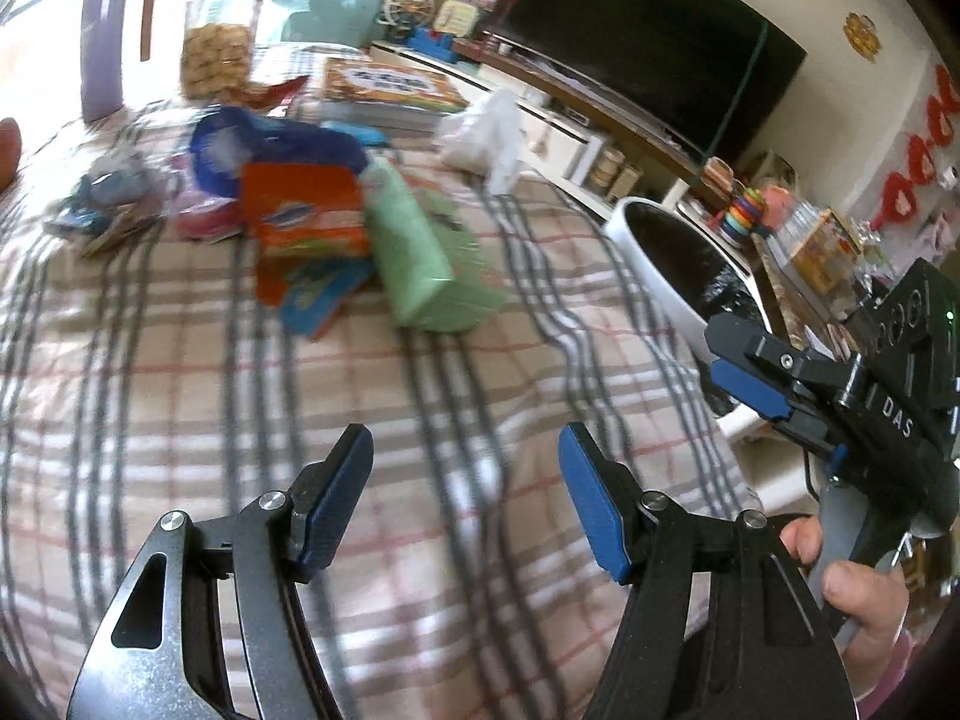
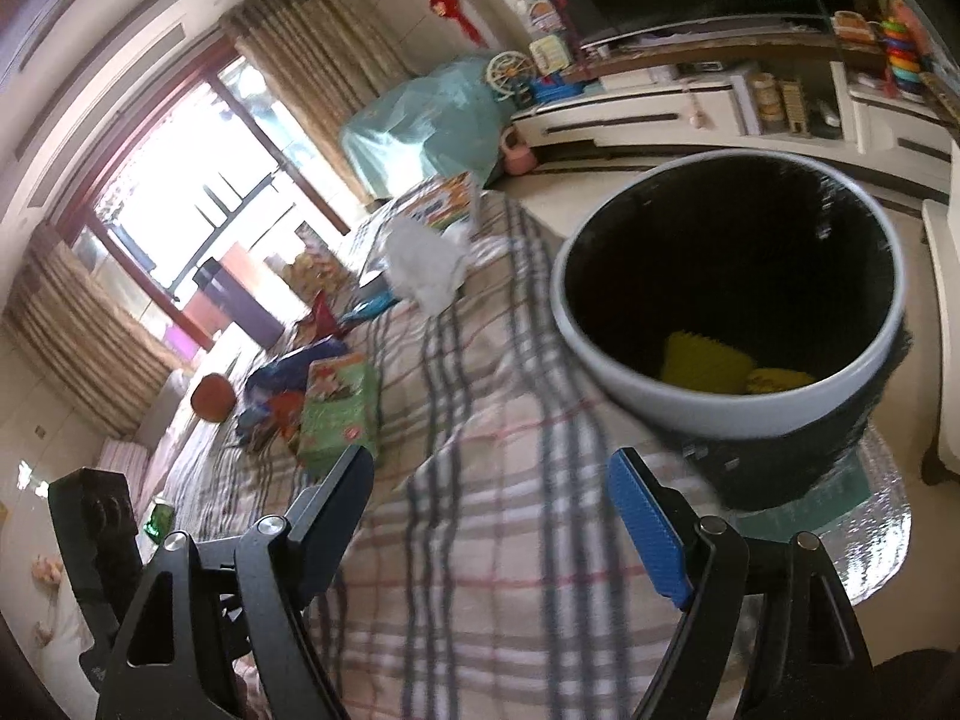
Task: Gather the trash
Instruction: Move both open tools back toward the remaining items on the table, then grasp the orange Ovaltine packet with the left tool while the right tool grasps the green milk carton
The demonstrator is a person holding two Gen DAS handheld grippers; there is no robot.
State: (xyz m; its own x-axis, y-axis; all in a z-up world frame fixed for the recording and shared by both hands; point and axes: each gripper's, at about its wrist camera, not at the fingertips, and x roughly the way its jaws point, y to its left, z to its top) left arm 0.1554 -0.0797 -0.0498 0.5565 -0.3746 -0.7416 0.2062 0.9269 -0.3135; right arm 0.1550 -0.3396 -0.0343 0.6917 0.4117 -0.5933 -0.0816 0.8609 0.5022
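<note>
A pile of wrappers lies on the plaid cloth: a green packet [image 1: 420, 252] [image 2: 339, 414], an orange packet [image 1: 300, 210], a blue bag [image 1: 252, 138] and a crumpled white plastic bag [image 1: 486, 132] [image 2: 426, 270]. The white bin [image 1: 636, 240] [image 2: 600, 354] with a black liner stands beside the cloth's edge, with yellow trash [image 2: 708, 360] at its bottom. My left gripper [image 1: 465, 450] hovers open over bare cloth, short of the pile. My right gripper [image 2: 492, 468] [image 1: 717, 354] is open and empty, close to the bin's near rim.
A clear jar of snacks [image 1: 216, 54] and a flat printed box [image 1: 390, 84] sit behind the pile. A TV [image 1: 648, 42] on a low cabinet [image 2: 660, 114] runs along the wall past the bin. A hand [image 1: 852, 588] holds the right gripper's handle.
</note>
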